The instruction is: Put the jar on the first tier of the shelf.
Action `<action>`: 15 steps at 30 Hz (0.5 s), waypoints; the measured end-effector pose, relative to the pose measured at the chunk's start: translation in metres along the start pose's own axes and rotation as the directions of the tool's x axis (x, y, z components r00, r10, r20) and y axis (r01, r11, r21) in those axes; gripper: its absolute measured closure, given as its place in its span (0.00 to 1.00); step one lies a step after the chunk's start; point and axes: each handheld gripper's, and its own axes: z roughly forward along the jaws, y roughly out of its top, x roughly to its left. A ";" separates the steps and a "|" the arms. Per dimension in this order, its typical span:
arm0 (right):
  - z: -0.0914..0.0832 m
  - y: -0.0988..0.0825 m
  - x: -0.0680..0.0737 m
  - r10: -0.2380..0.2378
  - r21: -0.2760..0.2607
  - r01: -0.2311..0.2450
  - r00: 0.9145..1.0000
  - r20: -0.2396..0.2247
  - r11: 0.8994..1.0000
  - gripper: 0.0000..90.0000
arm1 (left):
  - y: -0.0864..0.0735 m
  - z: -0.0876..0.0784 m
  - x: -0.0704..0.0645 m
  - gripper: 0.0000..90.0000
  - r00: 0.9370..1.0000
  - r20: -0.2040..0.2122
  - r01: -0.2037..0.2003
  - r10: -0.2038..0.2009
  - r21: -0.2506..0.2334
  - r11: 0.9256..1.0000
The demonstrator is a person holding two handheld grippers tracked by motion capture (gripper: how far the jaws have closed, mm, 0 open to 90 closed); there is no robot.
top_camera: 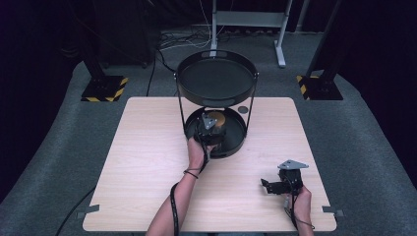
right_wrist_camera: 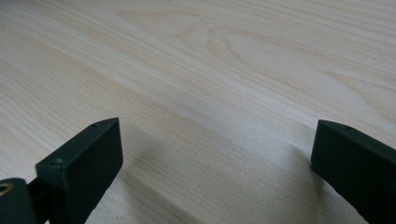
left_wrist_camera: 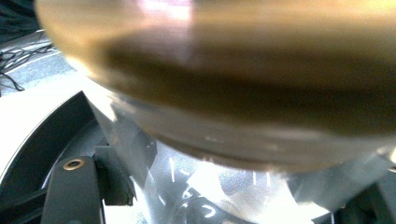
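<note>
Left gripper [top_camera: 212,129] down in the lower round black tray [top_camera: 236,142] of the two-tier black metal stand [top_camera: 216,78], fingers closed as far as they go around a clear jar with a gold-brown metal lid [left_wrist_camera: 224,70]; jar seen close and blurred, pressed between the fingers, inside that lower tray. Right gripper [right_wrist_camera: 215,158] resting low over the pale wooden surface [top_camera: 147,162] near its front right corner, well apart from the stand, fingers spread wide with nothing between them.

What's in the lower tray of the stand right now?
The left gripper sits in the lower tray, shut on a gold-topped clear container. Its base and the tray floor beneath are covered.
</note>
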 end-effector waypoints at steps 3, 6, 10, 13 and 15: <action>0.000 0.000 0.000 0.001 0.001 -0.001 1.000 -0.001 1.000 0.02 | -0.001 0.001 0.000 0.29 1.000 -0.001 0.006 -0.006 -0.006 1.000; 0.000 0.000 0.000 -0.001 0.000 0.001 1.000 0.000 1.000 0.02 | -0.002 0.001 0.001 0.29 1.000 0.001 0.020 -0.019 -0.015 1.000; 0.000 0.000 0.000 0.000 -0.002 0.000 1.000 0.000 1.000 0.02 | -0.006 0.001 0.004 0.29 1.000 0.014 0.025 -0.024 -0.033 0.999; 0.000 0.000 0.000 -0.002 0.000 0.002 1.000 0.000 1.000 0.02 | -0.006 0.000 0.004 0.29 1.000 0.013 0.021 -0.020 -0.036 0.999; 0.000 0.000 0.000 -0.003 0.001 0.003 1.000 0.000 1.000 0.02 | -0.007 0.000 0.004 0.29 1.000 0.013 0.019 -0.018 -0.036 0.999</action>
